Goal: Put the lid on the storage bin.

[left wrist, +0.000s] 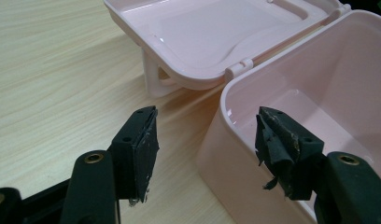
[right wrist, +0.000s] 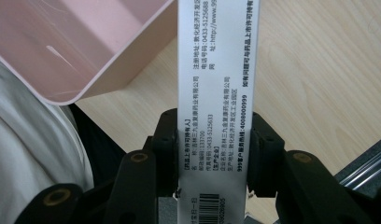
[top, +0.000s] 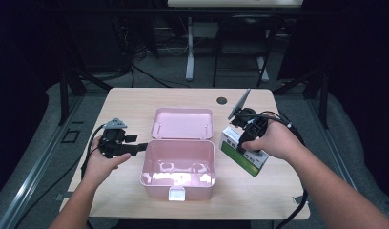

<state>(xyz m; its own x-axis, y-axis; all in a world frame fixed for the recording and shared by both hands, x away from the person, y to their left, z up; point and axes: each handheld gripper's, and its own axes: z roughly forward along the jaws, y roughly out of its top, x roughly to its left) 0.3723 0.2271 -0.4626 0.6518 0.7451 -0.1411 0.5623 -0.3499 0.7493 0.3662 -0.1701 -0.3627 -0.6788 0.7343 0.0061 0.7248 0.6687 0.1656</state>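
Note:
A pink plastic box (top: pixel 157 187) stands open in the middle of the wooden table, its lid (top: pixel 183 123) folded flat behind it. My left gripper (top: pixel 142 147) sits level at the box's left wall. In the left gripper view it (left wrist: pixel 207 140) is open, one jaw outside the box wall (left wrist: pixel 235 158) and the other over the rim, pressing nothing. My right gripper (top: pixel 245 143) is shut on a white and green carton (top: pixel 252 164), held tilted above the table right of the box. In the right gripper view the pads (right wrist: pixel 167 149) clamp the carton's printed white side (right wrist: pixel 216 70).
A round dark grommet (top: pixel 222 100) sits near the table's far edge. The box's corner (right wrist: pixel 76 46) shows beyond the held carton, and the person's white clothing (right wrist: pixel 30 149) lies below it. Bare tabletop (top: pixel 121 107) lies left of the lid. Desk legs (top: pixel 189 57) stand beyond the table.

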